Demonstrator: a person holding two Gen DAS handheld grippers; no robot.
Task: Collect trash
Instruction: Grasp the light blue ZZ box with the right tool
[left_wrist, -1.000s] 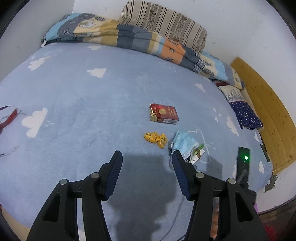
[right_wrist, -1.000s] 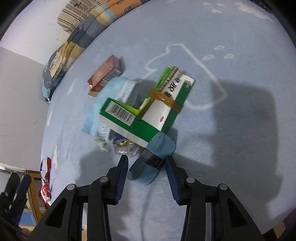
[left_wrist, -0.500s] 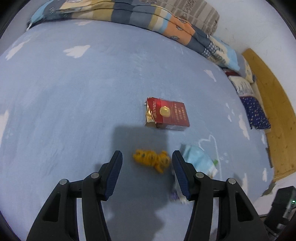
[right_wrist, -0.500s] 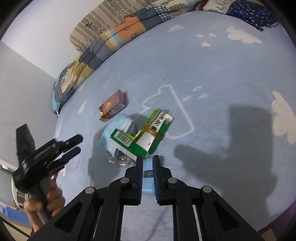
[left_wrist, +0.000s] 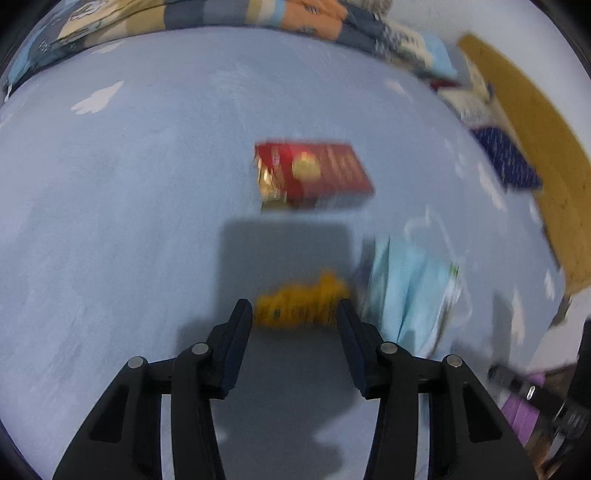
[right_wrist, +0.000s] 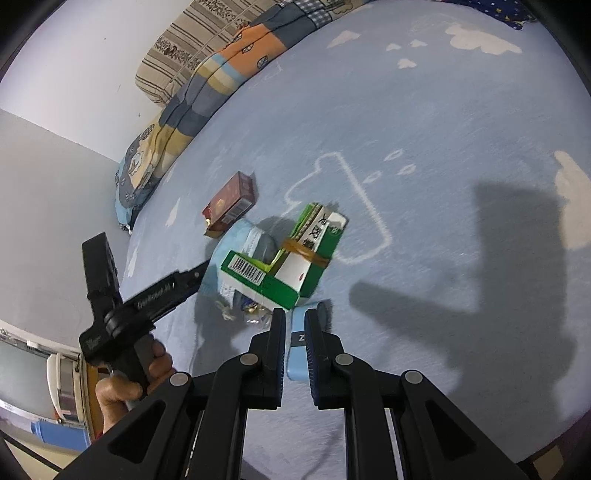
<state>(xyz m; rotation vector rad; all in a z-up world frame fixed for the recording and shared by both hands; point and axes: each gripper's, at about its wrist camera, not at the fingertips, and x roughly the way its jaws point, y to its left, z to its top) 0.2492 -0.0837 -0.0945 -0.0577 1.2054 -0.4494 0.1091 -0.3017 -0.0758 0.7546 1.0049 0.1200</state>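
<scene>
A big blue blanket (right_wrist: 443, 110) with white clouds covers the bed; a green and white box (right_wrist: 288, 258) lies on it, resting on a light blue face mask (left_wrist: 406, 288); a red packet (left_wrist: 314, 175) sits just beyond; the left gripper (left_wrist: 294, 314) has its fingers wide, with a blurry yellow wrapper (left_wrist: 299, 304) between the tips; the right gripper (right_wrist: 294, 325) squeezes a small blue thing (right_wrist: 297, 354) tight.

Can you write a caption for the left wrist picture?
Open left gripper reaching for a yellow wrapper on the blue bed.
</scene>
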